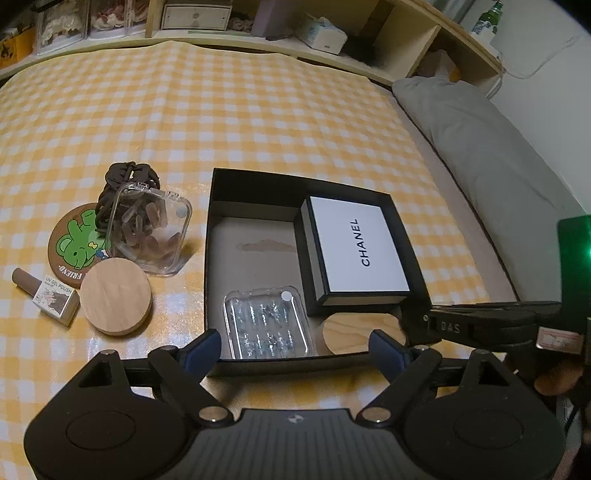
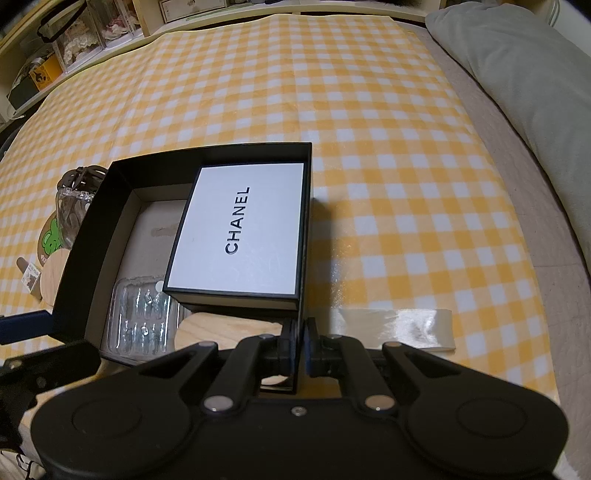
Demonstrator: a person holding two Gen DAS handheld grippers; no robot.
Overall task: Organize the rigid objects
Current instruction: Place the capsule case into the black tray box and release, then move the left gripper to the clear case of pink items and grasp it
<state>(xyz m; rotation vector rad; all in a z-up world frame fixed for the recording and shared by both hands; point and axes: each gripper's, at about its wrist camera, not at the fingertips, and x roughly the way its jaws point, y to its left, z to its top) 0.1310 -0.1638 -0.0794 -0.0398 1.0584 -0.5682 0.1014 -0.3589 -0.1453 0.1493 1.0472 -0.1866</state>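
Note:
An open black box [image 1: 209, 236] [image 2: 92, 229] sits on the yellow checked cloth. Inside it lie a white CHANEL box [image 1: 354, 243] [image 2: 240, 225], a flat clear case [image 1: 266, 325] [image 2: 142, 321] and a wooden disc [image 1: 347, 328] [image 2: 229, 328]. My left gripper [image 1: 295, 343] is open over the box's near wall, with nothing between its fingers. My right gripper [image 2: 300, 332] [image 1: 436, 325] is shut on the box's right wall near the front corner. Left of the box lie a second wooden disc [image 1: 116, 297], a clear tub of nail tips [image 1: 151, 232], a bear coaster [image 1: 74, 243] and a gel polish bottle [image 1: 48, 295].
A brown hair tie [image 1: 125, 177] lies behind the clear tub. A grey pillow [image 1: 480, 140] [image 2: 517, 74] lines the right side. Shelves with boxes [image 1: 195, 16] run along the back. A strip of tape [image 2: 399, 328] is stuck to the cloth right of the box.

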